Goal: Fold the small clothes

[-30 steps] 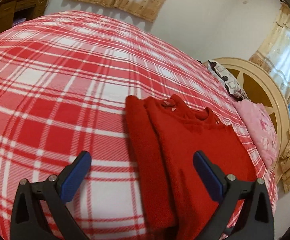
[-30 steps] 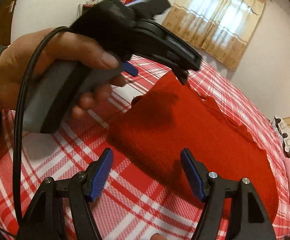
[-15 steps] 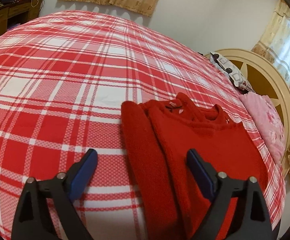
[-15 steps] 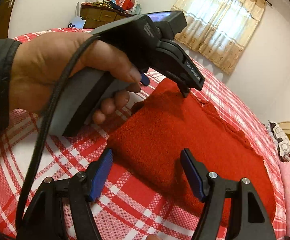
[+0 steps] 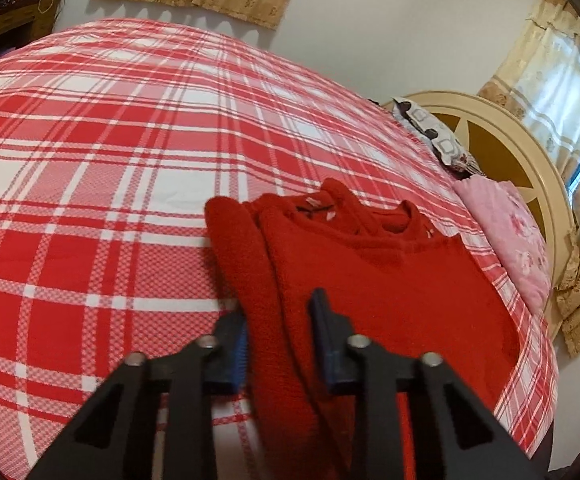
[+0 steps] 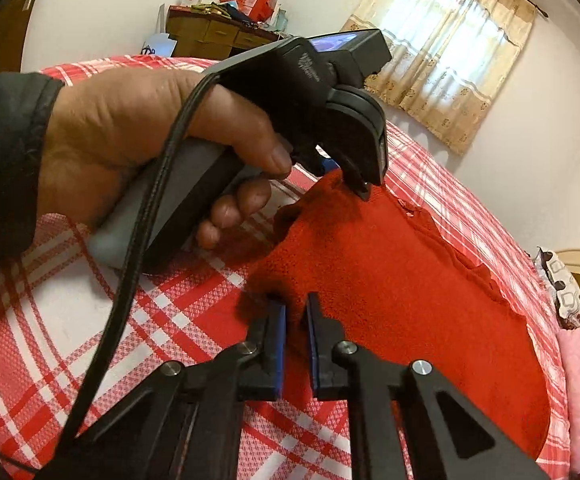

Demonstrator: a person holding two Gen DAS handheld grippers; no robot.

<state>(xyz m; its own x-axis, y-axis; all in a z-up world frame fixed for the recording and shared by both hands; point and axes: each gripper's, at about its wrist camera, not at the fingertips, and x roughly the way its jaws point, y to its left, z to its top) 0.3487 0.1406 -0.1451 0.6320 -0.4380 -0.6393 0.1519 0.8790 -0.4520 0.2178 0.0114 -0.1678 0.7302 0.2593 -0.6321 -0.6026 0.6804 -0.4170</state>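
Both wrist views look steeply down, close, sharing the red sweater.

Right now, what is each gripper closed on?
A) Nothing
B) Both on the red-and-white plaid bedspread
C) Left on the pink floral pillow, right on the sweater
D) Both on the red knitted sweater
D: the left gripper pinches the red knitted sweater's folded edge, and the right gripper clamps its near corner; both have just been closing.

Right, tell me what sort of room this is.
A bedroom, most likely. A bed with a red plaid bedspread fills the view, with a cream wooden headboard and a pink pillow at its end, and a cluttered wooden dresser stands against the wall.
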